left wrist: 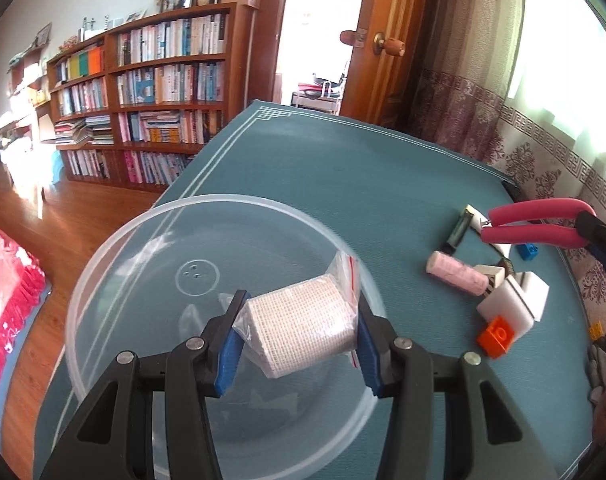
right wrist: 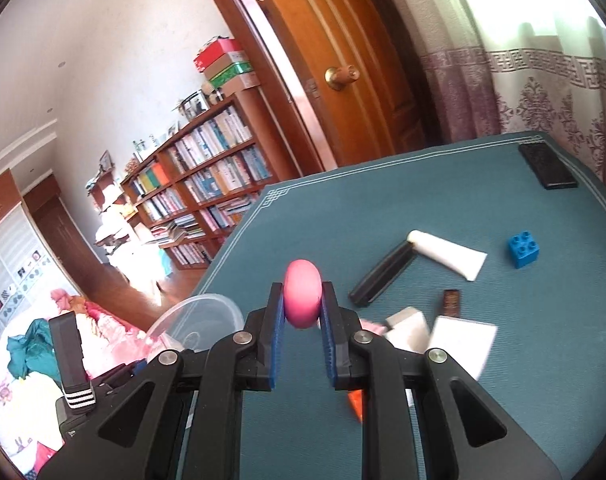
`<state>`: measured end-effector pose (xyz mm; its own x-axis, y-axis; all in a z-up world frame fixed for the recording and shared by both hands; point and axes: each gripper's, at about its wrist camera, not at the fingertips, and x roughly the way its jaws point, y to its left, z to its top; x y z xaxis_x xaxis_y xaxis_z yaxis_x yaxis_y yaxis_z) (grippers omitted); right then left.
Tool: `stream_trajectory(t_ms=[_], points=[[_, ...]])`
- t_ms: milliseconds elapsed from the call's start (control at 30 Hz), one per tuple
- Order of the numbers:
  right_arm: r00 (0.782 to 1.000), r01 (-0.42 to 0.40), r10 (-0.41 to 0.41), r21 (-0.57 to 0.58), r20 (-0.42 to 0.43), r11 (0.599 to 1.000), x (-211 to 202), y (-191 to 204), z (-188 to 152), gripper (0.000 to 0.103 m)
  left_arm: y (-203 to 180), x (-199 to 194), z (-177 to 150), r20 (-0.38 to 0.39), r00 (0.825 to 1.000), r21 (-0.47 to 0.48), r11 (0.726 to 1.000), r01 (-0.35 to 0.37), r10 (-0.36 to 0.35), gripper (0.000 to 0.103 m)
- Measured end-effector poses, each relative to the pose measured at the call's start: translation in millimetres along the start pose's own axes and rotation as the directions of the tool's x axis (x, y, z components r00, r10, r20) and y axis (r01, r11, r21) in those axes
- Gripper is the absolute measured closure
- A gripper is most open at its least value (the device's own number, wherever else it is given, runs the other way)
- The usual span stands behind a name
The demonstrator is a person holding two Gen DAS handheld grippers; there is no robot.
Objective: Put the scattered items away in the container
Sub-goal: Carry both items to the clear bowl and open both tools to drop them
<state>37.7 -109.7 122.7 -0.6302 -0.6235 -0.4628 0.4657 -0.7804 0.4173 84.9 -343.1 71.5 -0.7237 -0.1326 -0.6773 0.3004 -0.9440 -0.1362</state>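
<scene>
I'm holding the bagged gauze pad (left wrist: 303, 326) in the left gripper (left wrist: 299, 336) over the clear container (left wrist: 115, 248); the right gripper (right wrist: 302, 316) is pinching pink pliers (left wrist: 539, 227) by one handle, so they're probably gonna swing and slip.

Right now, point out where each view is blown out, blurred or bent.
Left wrist view: the window and doorway are blown out, the bookshelf bows with fisheye, and the orange block is smeared. Right wrist view: the curtain glares white, sun washes out the floor by the shelves, and the white blocks beside the right hand-held gripper are blurred.
</scene>
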Motion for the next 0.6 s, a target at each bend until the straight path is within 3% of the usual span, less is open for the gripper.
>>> stream_trajectory(t_ms=[333,400,500,600], points=[[0.969,-0.192,0.182,-0.047,-0.167,0.98,63,77,-20,0.085,50,-6,-7,-0.004,0.999,-0.054,0.997,-0.052,0.052,0.049],[0.953,-0.226,0.212,-0.041,-0.215,0.973,75,87,-26,0.084,56,-7,-9,-0.009,0.999,-0.062,0.997,-0.051,0.051,0.045],[0.94,-0.233,0.214,-0.042,-0.265,0.971,90,98,-36,0.084,64,-9,-9,-0.007,0.998,-0.078,0.995,-0.056,0.056,0.02],[0.941,-0.206,0.184,-0.051,-0.284,0.977,98,100,-43,0.079,72,-12,-9,0.003,0.998,-0.096,0.993,-0.064,0.064,0.018]])
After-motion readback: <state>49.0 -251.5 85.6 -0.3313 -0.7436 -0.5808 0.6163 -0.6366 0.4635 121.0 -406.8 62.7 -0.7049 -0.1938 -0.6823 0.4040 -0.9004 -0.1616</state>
